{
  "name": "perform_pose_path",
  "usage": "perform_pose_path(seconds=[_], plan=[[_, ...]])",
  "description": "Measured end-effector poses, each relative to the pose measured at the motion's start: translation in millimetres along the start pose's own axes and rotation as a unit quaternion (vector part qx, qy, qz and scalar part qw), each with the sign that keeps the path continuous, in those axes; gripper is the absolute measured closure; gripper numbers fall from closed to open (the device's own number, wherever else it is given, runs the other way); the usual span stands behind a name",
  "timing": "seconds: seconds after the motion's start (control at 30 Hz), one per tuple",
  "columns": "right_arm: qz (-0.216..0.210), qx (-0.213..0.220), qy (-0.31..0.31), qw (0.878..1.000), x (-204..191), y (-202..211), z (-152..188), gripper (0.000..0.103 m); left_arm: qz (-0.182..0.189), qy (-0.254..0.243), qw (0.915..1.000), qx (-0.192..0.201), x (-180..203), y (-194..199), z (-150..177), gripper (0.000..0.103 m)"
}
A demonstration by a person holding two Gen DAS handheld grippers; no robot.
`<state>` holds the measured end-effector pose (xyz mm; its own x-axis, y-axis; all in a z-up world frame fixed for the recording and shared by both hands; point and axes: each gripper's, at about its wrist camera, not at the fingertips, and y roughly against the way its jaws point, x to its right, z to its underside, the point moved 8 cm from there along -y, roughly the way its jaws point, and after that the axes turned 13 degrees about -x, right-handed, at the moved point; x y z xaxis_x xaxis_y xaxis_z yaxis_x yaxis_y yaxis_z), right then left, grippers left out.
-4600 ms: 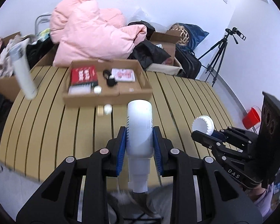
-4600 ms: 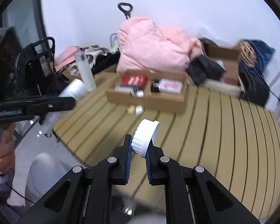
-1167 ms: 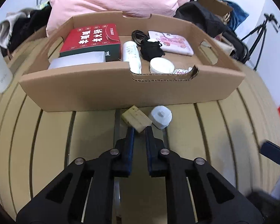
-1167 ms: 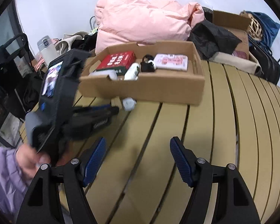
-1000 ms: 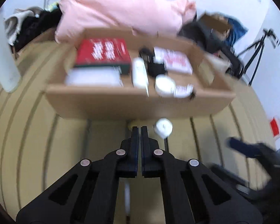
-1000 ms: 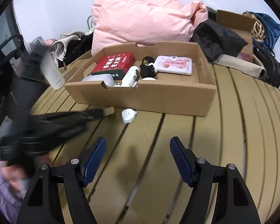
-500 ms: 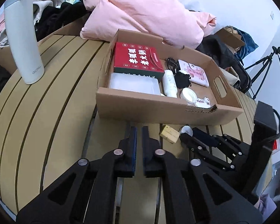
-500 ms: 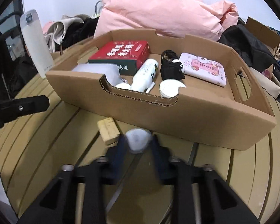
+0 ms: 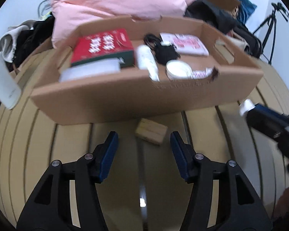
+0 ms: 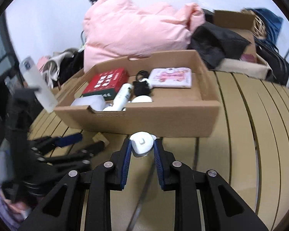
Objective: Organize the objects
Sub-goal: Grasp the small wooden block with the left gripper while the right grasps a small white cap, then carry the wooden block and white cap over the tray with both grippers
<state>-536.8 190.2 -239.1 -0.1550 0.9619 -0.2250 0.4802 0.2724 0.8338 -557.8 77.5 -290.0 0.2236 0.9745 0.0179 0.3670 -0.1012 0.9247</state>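
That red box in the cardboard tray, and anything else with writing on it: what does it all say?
Red box: big white characters on the lid, too blurred to read.
Pink packet: printed pattern, no legible words.
White bottle: small print, too small to read.
White tumbler: small grey mark near its base, unreadable.
Small white case held in the right gripper: one square mark, no words.

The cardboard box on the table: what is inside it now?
Inside the cardboard box lie a red box, a white bottle, a black corded item, a pink-patterned case, a round white lid and a whitish pack. The near wall hides their lower parts.
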Motion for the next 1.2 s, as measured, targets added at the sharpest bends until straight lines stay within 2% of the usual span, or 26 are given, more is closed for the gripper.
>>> perform_pose_path(seconds=[0.07, 0.1, 0.13, 0.3, 0.47, 0.53, 0.6, 0.67, 0.77, 0.87, 0.93, 1.03, 1.1, 1.2], plan=[[-0.008, -0.002, -0.011, 1.0, 5, 0, 0, 0.077, -0.01, 0.0, 0.9998, 0.016, 1, 0, -2, 0.05], [-0.011, -0.002, -0.012, 1.0, 6, -1, -2, 0.077, -0.003, 0.005, 0.9998, 0.021, 0, 1, -3, 0.056], [-0.014, -0.001, -0.013, 1.0, 5, 0, -4, 0.077, -0.001, 0.005, 0.9996, 0.026, 0, 2, -4, 0.073], [-0.013, 0.0, -0.002, 1.0, 0, 0, -3, 0.077, 0.0, -0.034, 0.9992, 0.018, 12, 4, -1, 0.073], [-0.018, -0.001, -0.009, 1.0, 1, 2, -3, 0.077, 0.008, -0.034, 0.999, 0.029, 17, 18, -3, 0.073], [-0.02, 0.003, -0.01, 1.0, 1, 10, -4, 0.077, 0.008, -0.01, 0.9989, 0.045, 14, 43, 0, 0.074], [-0.044, 0.002, -0.019, 0.999, -2, 31, -1, 0.077, 0.007, 0.017, 0.9969, 0.077, 10, 81, 10, 0.074], [-0.076, 0.008, -0.014, 0.997, -9, 61, 8, 0.077, 0.006, 0.021, 0.9935, 0.112, 13, 115, 25, 0.073], [-0.07, 0.014, 0.013, 0.997, -15, 114, 33, 0.077, -0.002, 0.013, 0.9881, 0.153, 22, 176, 62, 0.073], [-0.046, 0.025, 0.032, 0.998, -16, 173, 66, 0.077, 0.028, 0.018, 0.9836, 0.177, 30, 240, 105, 0.073], [-0.05, 0.036, 0.03, 0.998, -16, 208, 86, 0.077, 0.055, 0.019, 0.9772, 0.204, 37, 279, 134, 0.073], [-0.084, 0.04, 0.002, 0.996, -15, 243, 116, 0.077, 0.07, 0.011, 0.9736, 0.217, 48, 311, 159, 0.073], [-0.082, 0.044, -0.014, 0.996, -13, 255, 129, 0.077, 0.091, -0.004, 0.9721, 0.216, 59, 321, 168, 0.073], [-0.078, 0.045, -0.018, 0.996, -15, 260, 135, 0.077, 0.09, -0.012, 0.9713, 0.22, 66, 326, 171, 0.073]])
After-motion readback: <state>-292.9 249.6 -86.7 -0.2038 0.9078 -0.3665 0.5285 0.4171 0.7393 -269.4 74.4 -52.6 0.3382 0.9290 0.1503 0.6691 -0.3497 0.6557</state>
